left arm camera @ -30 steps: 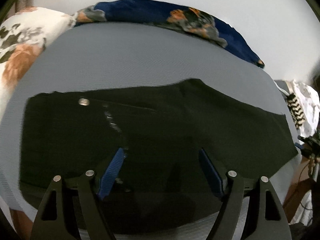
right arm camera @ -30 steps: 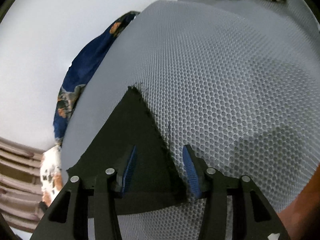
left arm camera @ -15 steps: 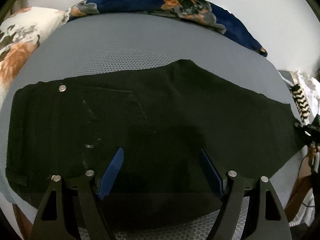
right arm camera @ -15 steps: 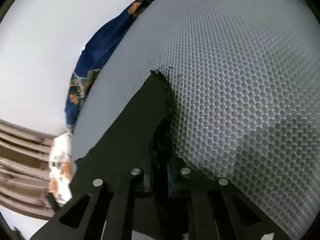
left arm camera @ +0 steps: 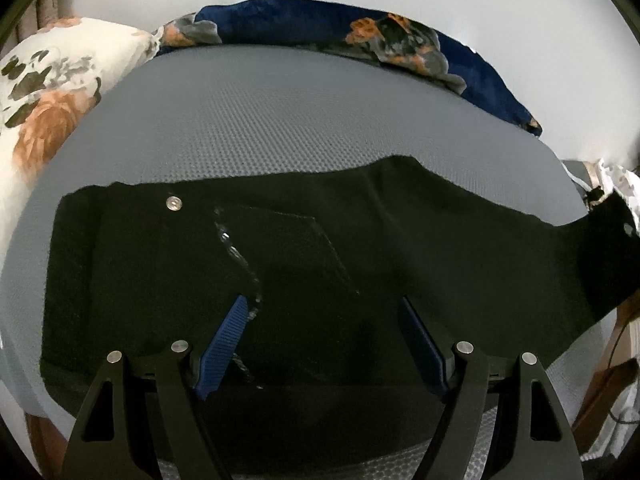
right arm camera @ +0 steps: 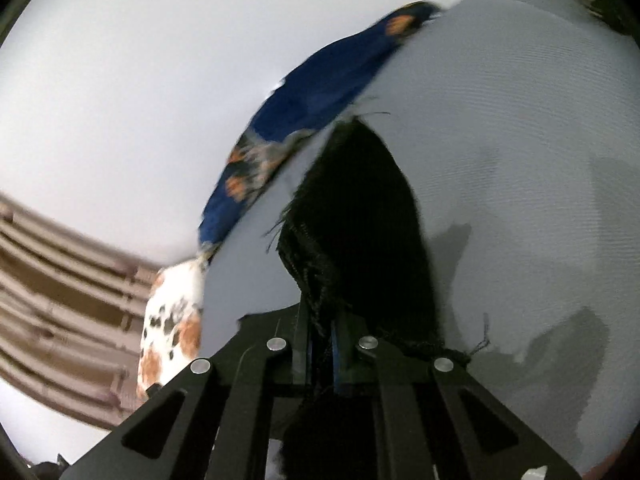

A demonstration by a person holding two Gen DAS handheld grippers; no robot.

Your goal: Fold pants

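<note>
While black pants (left arm camera: 320, 248) lie spread, left tongs (left arm camera: 324, 344) gape above, right tongs (right arm camera: 322, 344) pinch the hem.

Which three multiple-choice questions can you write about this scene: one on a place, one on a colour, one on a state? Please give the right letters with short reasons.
1. Where does the dark blue floral blanket lie?
A. along the far edge of the grey mattress
B. on top of the pants
C. between the left gripper's fingers

2. What colour are the pants?
A. white
B. black
C. red

3. How is the right gripper?
A. open over bare mattress
B. shut on the pants
C. shut on the blanket

Answers: 1 A, it borders the mattress against the wall. 2 B, the cloth is black in both views. 3 B, black fabric is pinched between its closed fingers.
</note>
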